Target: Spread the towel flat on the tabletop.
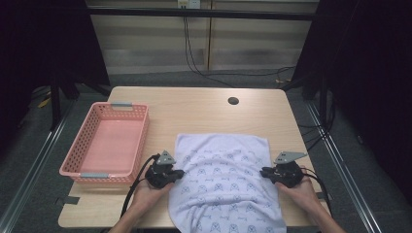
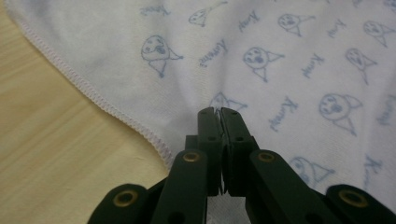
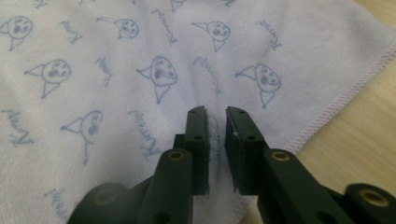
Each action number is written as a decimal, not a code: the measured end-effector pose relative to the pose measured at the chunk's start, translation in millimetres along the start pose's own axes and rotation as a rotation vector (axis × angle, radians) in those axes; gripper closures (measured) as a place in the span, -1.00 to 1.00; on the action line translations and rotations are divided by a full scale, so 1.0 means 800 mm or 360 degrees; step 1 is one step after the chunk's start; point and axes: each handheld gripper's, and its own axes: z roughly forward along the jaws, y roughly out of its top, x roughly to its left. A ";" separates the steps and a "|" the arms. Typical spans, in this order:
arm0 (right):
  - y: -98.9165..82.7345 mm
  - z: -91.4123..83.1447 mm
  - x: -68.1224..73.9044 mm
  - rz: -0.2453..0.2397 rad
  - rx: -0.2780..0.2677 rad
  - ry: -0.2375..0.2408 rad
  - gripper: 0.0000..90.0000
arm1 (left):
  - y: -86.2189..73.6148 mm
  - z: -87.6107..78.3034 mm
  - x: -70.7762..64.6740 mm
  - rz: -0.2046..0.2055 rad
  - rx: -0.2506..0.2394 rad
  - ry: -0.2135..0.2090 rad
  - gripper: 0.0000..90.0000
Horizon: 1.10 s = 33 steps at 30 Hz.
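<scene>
A: Where is the cloth (image 1: pixel 227 182)?

B: In the high view it lies on the table (image 1: pixel 194 109), in the lower middle of the frame. Its near end hangs over the table's bottom edge. It is white with a pale blue print of small faces and words.

A: And the left tongs (image 1: pixel 179 172)?

B: They sit at the cloth's left edge, lower left of centre, held in the person's left hand (image 1: pixel 148 191). In the left gripper view the left tongs (image 2: pixel 219 112) are pressed together at the tips, with a fold of cloth (image 2: pixel 261 60) pinched between them. The stitched hem runs from the upper left of that frame down toward the jaws, with bare table (image 2: pixel 56 154) at the left.

A: The right tongs (image 1: pixel 265 171)?

B: They sit at the cloth's right edge, lower right of centre in the high view, in the right hand (image 1: pixel 301 191). In the right gripper view the right tongs (image 3: pixel 216 111) show a narrow gap, and a ridge of cloth (image 3: pixel 116 70) stands in that gap, gripped between the pads. The hem crosses the right side of that frame, with table (image 3: pixel 359 140) beyond it.

A: So both have hold of it?

B: Yes, each clamps a bit of cloth near its own edge, and the fabric between them lies in soft wrinkles.

A: Anything else on the table?

B: A pink basket (image 1: pixel 87 141) at the left of the high view, well apart from the cloth's middle but near the left tongs. A round hole (image 1: pixel 233 101) is in the table top, toward the upper middle.
</scene>
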 end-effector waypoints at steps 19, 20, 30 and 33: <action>-0.031 -0.056 0.027 0.0043 -0.0031 0.0171 0.48 | -0.012 -0.040 -0.036 -0.0073 -0.0067 -0.0210 0.64; -0.026 -0.058 0.021 0.0062 -0.0066 0.0111 0.48 | -0.006 -0.039 -0.028 -0.0108 -0.0092 -0.0203 0.62; 0.024 0.006 -0.065 0.0171 -0.0054 -0.0111 0.23 | 0.037 0.006 0.022 -0.0153 -0.0077 -0.0047 0.54; 0.021 0.018 -0.069 0.0172 -0.0013 -0.0123 0.23 | 0.039 0.009 0.029 -0.0186 -0.0064 -0.0005 0.43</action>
